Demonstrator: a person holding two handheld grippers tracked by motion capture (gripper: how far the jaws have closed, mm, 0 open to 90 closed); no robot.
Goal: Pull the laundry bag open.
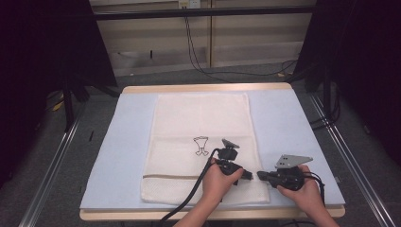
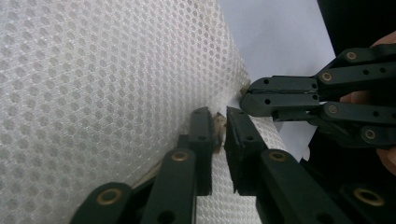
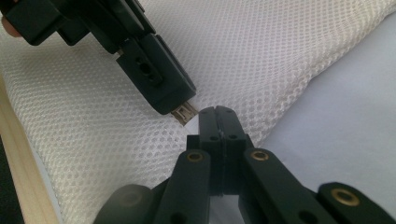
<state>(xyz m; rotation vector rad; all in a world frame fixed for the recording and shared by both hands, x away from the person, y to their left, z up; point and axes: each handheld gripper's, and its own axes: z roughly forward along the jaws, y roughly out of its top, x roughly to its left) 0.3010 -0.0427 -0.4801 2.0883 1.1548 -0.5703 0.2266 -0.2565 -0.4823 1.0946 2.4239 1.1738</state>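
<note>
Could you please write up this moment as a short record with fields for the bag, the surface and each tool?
item: white mesh bag, flat, with a small black drawing on it
surface: pale blue mat on a wooden table
left tool: jaws nearly shut on a small brownish zipper pull at the bag's near right edge
right tool: jaws shut, tips at that same edge; cannot tell if they pinch anything
tools: tips almost meet
</note>
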